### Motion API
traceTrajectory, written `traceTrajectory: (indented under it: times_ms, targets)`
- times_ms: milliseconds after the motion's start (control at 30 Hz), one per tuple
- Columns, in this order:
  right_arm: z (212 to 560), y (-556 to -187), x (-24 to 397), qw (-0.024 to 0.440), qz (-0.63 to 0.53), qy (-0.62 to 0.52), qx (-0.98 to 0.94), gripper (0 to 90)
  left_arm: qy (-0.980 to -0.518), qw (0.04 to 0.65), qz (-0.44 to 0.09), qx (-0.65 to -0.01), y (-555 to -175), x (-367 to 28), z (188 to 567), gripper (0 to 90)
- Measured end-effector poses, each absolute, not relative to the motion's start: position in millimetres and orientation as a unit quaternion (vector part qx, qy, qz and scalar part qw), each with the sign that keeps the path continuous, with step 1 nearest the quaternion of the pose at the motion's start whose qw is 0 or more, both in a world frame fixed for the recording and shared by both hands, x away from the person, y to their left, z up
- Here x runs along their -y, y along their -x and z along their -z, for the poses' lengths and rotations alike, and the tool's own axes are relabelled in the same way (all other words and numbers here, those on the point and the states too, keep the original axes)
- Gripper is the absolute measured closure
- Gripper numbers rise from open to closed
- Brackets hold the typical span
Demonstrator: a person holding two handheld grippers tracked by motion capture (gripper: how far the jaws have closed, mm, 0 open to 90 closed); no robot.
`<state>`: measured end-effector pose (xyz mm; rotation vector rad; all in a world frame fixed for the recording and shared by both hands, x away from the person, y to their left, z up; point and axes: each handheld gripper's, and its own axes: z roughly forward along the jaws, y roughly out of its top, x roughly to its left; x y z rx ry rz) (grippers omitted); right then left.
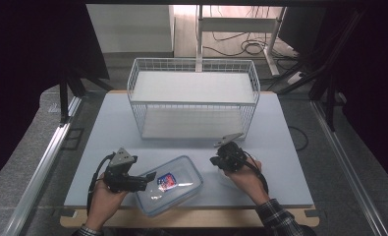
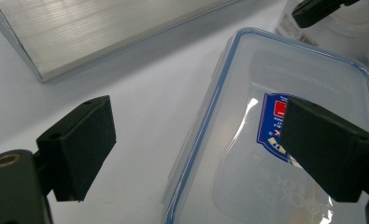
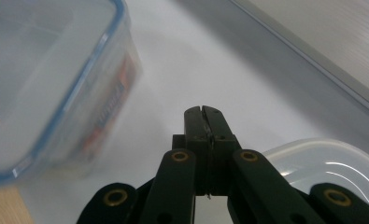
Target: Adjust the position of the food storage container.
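My left gripper (image 1: 150, 176) sits at the near left of the table (image 1: 280, 128), jaws spread wide and empty. In the left gripper view one pad stands over the bare table surface beside the clear container (image 2: 285, 130), the other hangs over the container's lid near its blue and red label (image 2: 272, 122); neither pad presses on it. The clear container lies flat near the table's front edge, between my two hands, with its blue-rimmed lid on and one corner close to the wooden border (image 1: 191, 219). My right gripper (image 1: 215, 160) is at the near right, jaws pressed fully together with nothing between them, as the right gripper view (image 3: 204, 112) shows. In that view the closed tips point across bare table, the clear container blurred off to one side and a second, translucent round-cornered lid or tub (image 3: 331, 163) lying just beside the gripper body; I cannot tell which it is. The white wire basket (image 1: 194, 98) stands at the middle of the table, well apart from both grippers.
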<state>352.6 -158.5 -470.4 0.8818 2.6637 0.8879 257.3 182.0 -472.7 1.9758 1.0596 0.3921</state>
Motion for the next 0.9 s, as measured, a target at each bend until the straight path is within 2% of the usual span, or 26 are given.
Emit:
traceTrajectory:
  times_ms: [233,567,700,767,800,900]
  targets:
    - [468,-340,192,0.103,-0.297,-0.32,-0.894,89.5,-0.787,0.422,-0.154,-0.423,-256,-182,471,11.6]
    - [467,-325,234,0.109,-0.3,-0.355,-0.879,89.5,-0.782,0.446,-0.121,-0.418,-253,-187,471,9.6]
    - [467,-324,248,0.114,-0.3,-0.375,-0.87,89.5,-0.787,0.439,-0.127,-0.415,-245,-191,472,11.0]
    - [467,-325,251,0.118,-0.299,-0.376,-0.869,89.5,-0.786,0.439,-0.129,-0.415,-242,-192,473,14.9]
    - [467,-324,251,0.122,-0.299,-0.377,-0.868,89.4,-0.785,0.44,-0.135,-0.414,-238,-194,474,20.3]
    - [465,-321,248,0.128,-0.314,-0.358,-0.87,89.1,-0.792,0.442,-0.139,-0.397,-223,-200,474,45.6]
